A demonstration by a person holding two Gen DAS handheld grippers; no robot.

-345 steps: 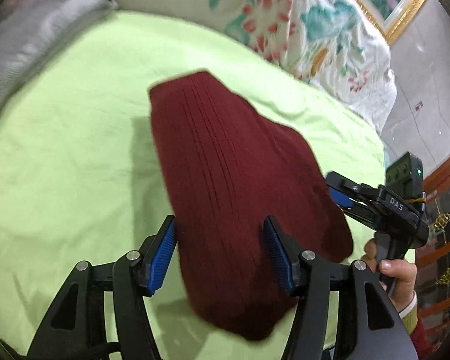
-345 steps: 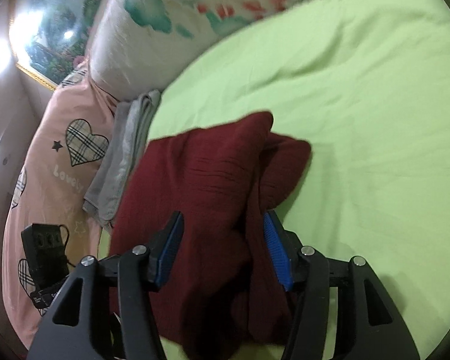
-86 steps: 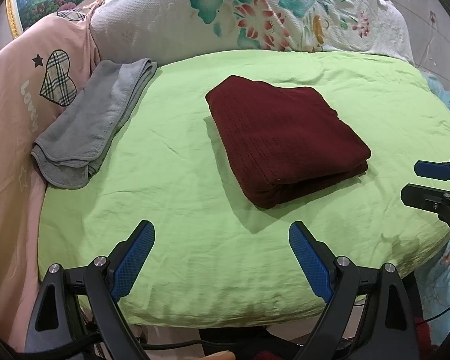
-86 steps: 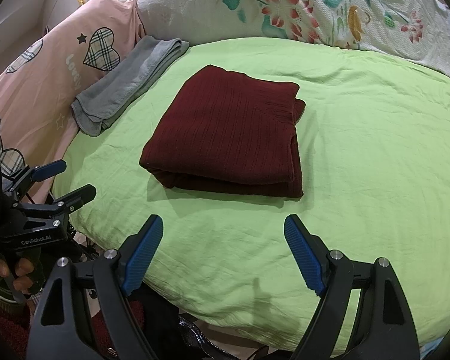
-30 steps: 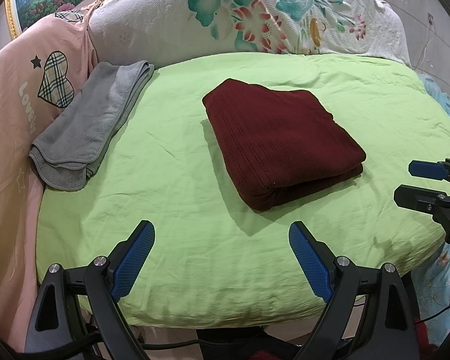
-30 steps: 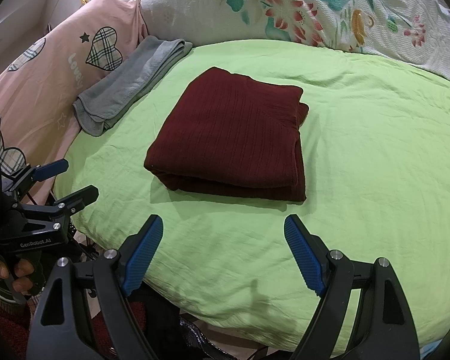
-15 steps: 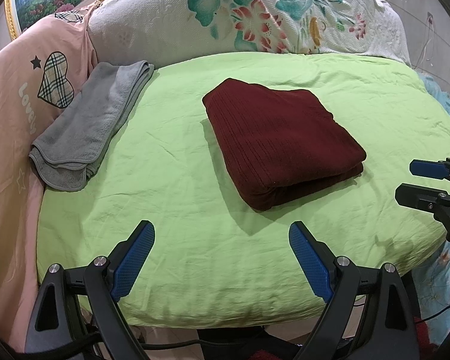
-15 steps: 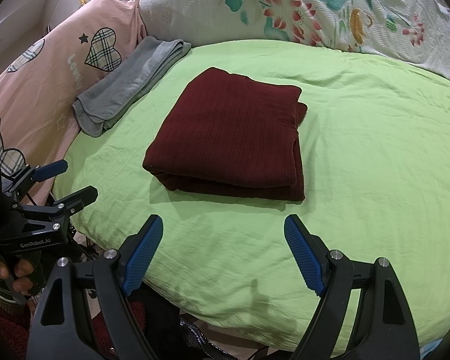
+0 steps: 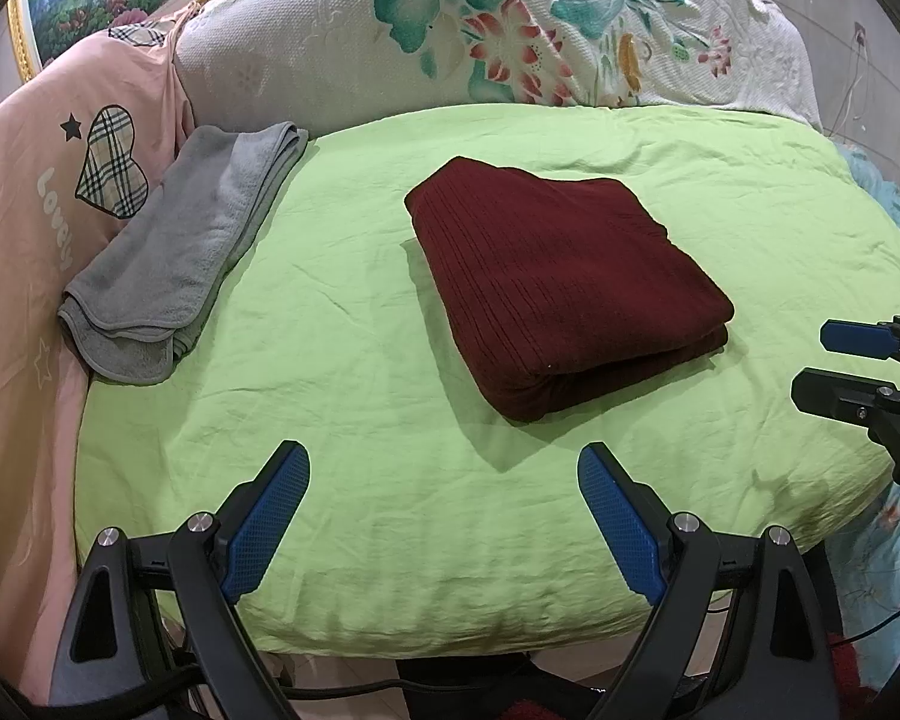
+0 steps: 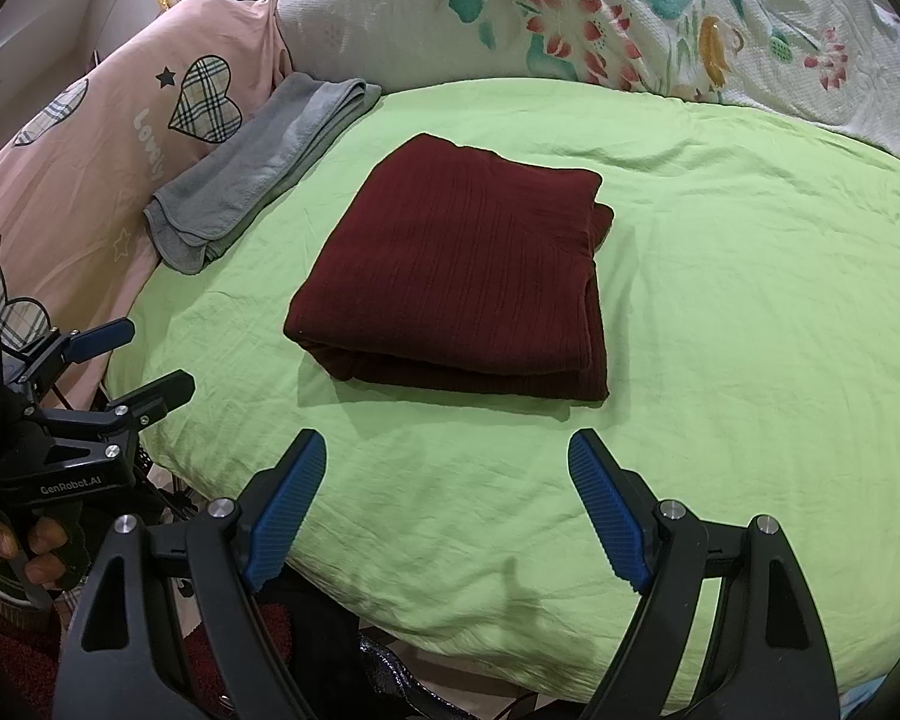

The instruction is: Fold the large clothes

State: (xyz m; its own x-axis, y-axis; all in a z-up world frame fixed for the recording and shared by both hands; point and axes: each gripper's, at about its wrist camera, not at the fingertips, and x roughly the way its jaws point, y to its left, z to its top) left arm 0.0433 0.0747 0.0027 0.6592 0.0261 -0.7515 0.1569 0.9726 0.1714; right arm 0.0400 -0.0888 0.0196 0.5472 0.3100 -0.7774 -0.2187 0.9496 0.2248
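Maroon sweater (image 9: pixel 561 285) ribbed matt knit; green sheet (image 9: pixel 342 420) creased cotton-like cloth.

Bed (image 9: pixel 354 480) covered by lime-green sheet, lightly creased. Folded maroon garment (image 9: pixel 564 294) laid near centre (ribbed knit, fold edge toward camera). Folded grey towel (image 9: pixel 174 258) set at sheet's left edge, partly on pink heart-print bedding (image 9: pixel 24 252). Floral pillow (image 9: pixel 510 30) propped behind.
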